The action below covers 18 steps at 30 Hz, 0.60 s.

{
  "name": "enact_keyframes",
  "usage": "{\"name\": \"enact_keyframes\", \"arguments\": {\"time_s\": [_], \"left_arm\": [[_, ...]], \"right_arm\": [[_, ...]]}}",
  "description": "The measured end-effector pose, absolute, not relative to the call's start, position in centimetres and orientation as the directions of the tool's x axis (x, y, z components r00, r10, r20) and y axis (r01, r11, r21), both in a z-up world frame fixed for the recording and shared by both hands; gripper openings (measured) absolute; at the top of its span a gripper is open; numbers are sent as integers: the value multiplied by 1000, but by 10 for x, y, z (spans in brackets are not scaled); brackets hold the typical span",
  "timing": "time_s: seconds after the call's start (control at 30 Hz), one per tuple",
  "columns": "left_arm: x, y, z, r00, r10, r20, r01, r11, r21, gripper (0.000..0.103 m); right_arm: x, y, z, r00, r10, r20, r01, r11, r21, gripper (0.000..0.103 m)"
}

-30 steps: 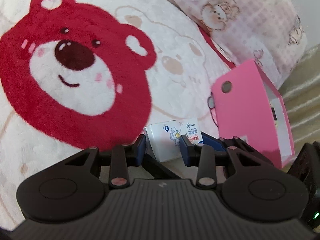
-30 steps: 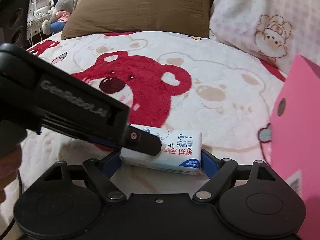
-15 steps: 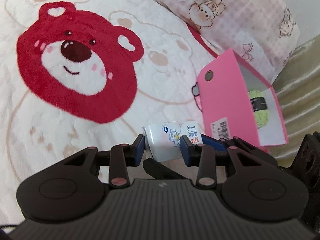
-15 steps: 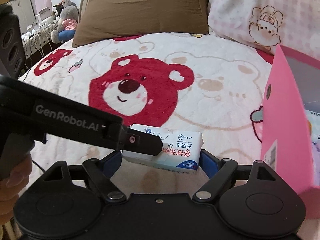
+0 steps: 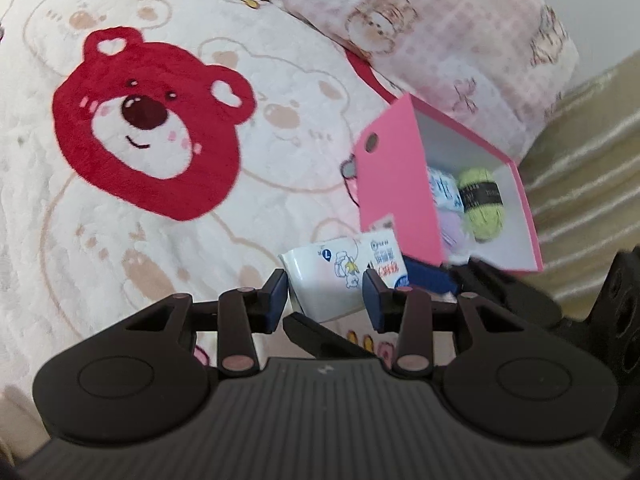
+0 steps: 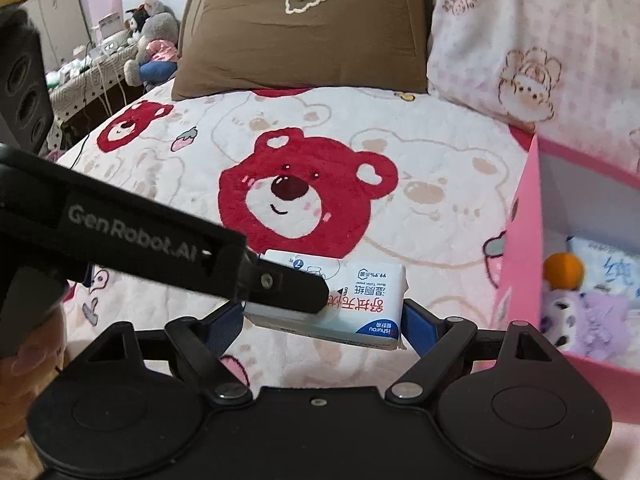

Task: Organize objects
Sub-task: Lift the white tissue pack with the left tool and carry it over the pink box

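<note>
The pack of wet wipes (image 6: 340, 300) looks light and soft, a slick film wrapper that gives under pressure, so the short ends seem the best places to hold. It hangs above the bed (image 6: 400, 208), beside the pink box (image 6: 520, 248) near the bed's right edge. The right tongs (image 6: 320, 322) clamp it end to end. The left tongs (image 5: 326, 294) straddle its narrow end, their jaws having just been opening, and contact looks loose.
</note>
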State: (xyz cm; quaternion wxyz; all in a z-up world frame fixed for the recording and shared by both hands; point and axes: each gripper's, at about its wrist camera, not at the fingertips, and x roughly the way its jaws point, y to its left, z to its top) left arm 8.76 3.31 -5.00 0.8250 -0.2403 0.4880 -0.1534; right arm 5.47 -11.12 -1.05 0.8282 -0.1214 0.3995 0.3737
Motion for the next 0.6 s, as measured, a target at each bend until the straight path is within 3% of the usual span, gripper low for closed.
{"name": "enact_keyframes", "arguments": {"time_s": [0.27,0.6], "left_arm": [[83,1,-10,456,-511,-729,83,840,-537,38],[69,-25,16,481,-559,-675,88,797,-597,39]], "right_arm": [[53,-141,31,431,504,-748,-735,677,33,88],[55,-181,57,391,513,-764,-723,685,89,90]]}}
